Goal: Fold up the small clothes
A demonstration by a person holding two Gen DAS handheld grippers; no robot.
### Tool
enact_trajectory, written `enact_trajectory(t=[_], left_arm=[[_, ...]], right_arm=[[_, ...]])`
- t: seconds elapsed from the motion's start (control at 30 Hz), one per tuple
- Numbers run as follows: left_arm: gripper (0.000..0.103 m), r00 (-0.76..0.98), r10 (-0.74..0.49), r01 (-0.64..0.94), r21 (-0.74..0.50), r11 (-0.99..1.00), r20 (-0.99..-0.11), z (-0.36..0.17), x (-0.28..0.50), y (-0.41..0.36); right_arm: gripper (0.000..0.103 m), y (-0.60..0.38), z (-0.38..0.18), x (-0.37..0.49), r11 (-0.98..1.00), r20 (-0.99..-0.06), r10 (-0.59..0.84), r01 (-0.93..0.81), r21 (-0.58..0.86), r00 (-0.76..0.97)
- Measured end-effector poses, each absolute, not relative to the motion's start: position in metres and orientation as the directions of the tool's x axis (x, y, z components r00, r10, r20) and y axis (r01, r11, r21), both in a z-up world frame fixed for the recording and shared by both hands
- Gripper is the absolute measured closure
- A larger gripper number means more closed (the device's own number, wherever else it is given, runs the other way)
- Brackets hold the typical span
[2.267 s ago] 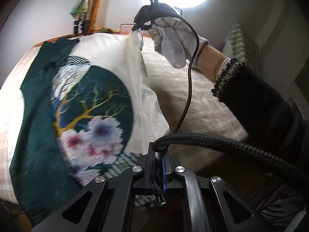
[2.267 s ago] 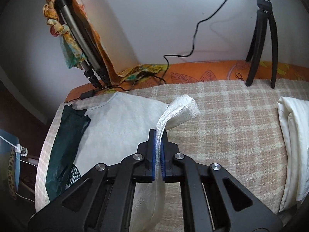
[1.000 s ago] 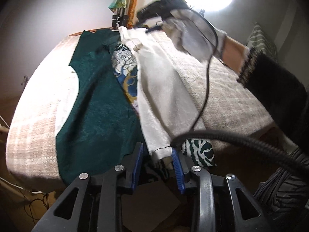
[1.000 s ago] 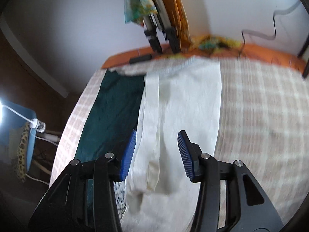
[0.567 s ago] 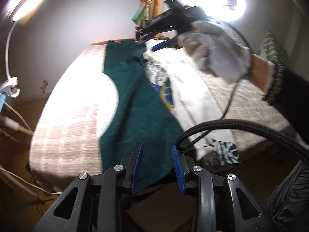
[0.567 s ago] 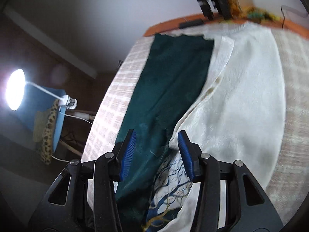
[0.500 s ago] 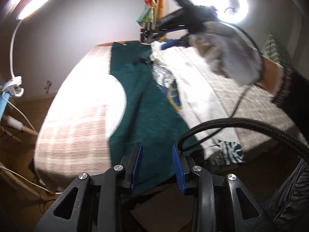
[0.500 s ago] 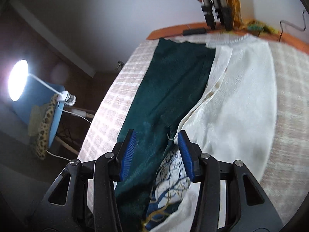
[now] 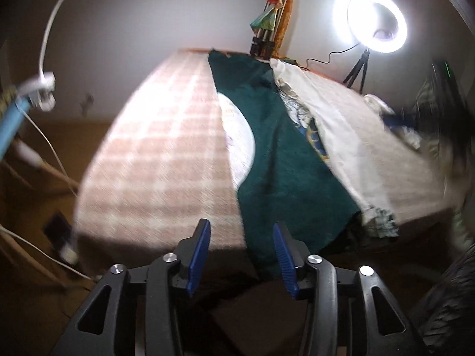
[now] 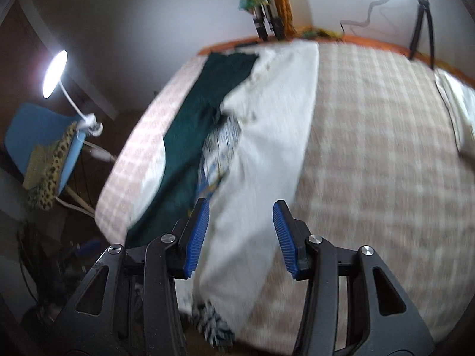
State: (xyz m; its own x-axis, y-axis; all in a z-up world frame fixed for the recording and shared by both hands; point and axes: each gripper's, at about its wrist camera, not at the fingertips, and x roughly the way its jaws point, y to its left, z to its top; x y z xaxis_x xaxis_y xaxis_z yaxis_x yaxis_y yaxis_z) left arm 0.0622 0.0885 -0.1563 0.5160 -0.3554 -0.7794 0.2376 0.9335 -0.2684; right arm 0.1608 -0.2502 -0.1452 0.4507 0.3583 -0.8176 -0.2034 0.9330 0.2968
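Observation:
A dark green and cream garment with a tree print lies on the checked bedspread. Its cream side is folded over the middle, leaving a strip of print and the green side showing. My left gripper is open and empty, just off the bed's near edge by the green hem. My right gripper is open and empty above the folded cream panel. The right gripper and gloved hand show blurred at the right of the left wrist view.
A ring light on a tripod stands at the bed's far side. A folded tripod with a scarf leans on the wall. A desk lamp clips to a blue chair left of the bed. A white folded cloth lies at the right.
Both grippers opened and let go of the cream side, which now lies folded over the print. The left gripper swung left toward the green hem; the right pulled back toward the bed's near side.

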Motion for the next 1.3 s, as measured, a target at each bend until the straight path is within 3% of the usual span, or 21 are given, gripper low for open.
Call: enact_trajectory(t=[0.4,0.57,0.6,0.67,0.77,1.0,1.17,1.2,1.3], left_arm=[[0.062,0.390,-0.405,0.198,-0.354,0.914,-0.827,-0.183,0.066,0.070],[0.079,0.350,-0.422,0.162,-0.389,0.907,-0.837,-0.196,0.068,0.067],[0.086,0.349,-0.418,0.163,-0.384,0.909,-0.839,-0.197,0.068,0.066],[0.095,0.359,-0.410,0.168,-0.374,0.912,-0.839,-0.196,0.068,0.064],[0.103,0.384,-0.414,0.176,-0.375,0.910,-0.825,-0.189,0.066,0.064],[0.103,0.447,-0.455,0.208,-0.406,0.890,-0.770,-0.158,0.050,0.079],[0.103,0.394,-0.430,0.194,-0.384,0.903,-0.812,-0.178,0.056,0.078],[0.100,0.391,-0.442,0.196,-0.396,0.897,-0.807,-0.178,0.055,0.078],[0.054,0.427,-0.460,0.211,-0.409,0.888,-0.778,-0.167,0.055,0.081]], right_arm=[[0.055,-0.244,-0.214,0.069,0.932,-0.886,0.344,-0.227,0.283,0.311],[0.057,-0.227,-0.215,0.055,0.930,-0.887,0.326,-0.278,0.240,0.326],[0.059,-0.221,-0.215,0.054,0.936,-0.892,0.295,-0.292,0.198,0.342],[0.086,-0.214,-0.216,0.052,0.936,-0.897,0.266,-0.315,0.154,0.353],[0.096,-0.209,-0.216,0.051,0.940,-0.898,0.230,-0.324,0.106,0.374],[0.100,-0.236,-0.198,0.047,0.931,-0.862,0.329,-0.286,0.228,0.386],[0.101,-0.232,-0.210,0.046,0.940,-0.883,0.290,-0.283,0.191,0.369],[0.101,-0.232,-0.212,0.047,0.940,-0.885,0.289,-0.282,0.191,0.364],[0.101,-0.231,-0.206,0.047,0.936,-0.874,0.301,-0.293,0.194,0.381]])
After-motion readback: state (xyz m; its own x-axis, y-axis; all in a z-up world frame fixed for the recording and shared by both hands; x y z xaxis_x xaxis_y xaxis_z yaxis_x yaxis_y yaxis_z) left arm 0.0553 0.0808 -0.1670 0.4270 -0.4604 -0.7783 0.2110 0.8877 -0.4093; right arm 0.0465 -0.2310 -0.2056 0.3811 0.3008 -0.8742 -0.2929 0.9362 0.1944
